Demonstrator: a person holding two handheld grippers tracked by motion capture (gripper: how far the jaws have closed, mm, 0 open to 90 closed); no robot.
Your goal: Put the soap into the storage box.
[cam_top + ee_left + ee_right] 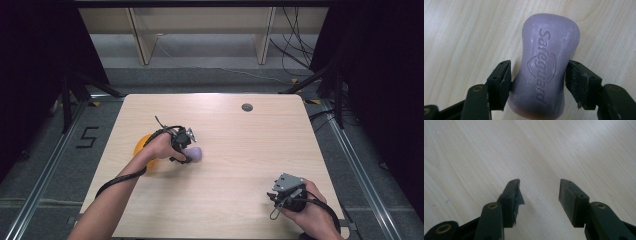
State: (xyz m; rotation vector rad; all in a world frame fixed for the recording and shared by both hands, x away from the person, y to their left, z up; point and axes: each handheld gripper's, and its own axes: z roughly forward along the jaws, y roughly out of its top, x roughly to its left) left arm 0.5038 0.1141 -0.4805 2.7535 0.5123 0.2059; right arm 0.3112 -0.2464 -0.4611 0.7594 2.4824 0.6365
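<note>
A purple soap bar (546, 65) stamped "Safeguard" lies flat on the wooden table (240, 150), a little left of its centre. My left gripper (538, 77) straddles the bar's narrow waist, and both pads (501, 82) rest against its sides. From the high view, that left gripper (190, 152) points down at the soap bar (198, 155). My right gripper (539, 192) stands open above bare wood with nothing between its jaws. It is held near the table's front right corner, where the right gripper (276, 194) carries a grey plate on top.
An orange round object (142, 145) sits just left of the left hand, partly hidden by it. A small grey cap (247, 107) is set into the far part of the tabletop. Black cables trail from both grippers.
</note>
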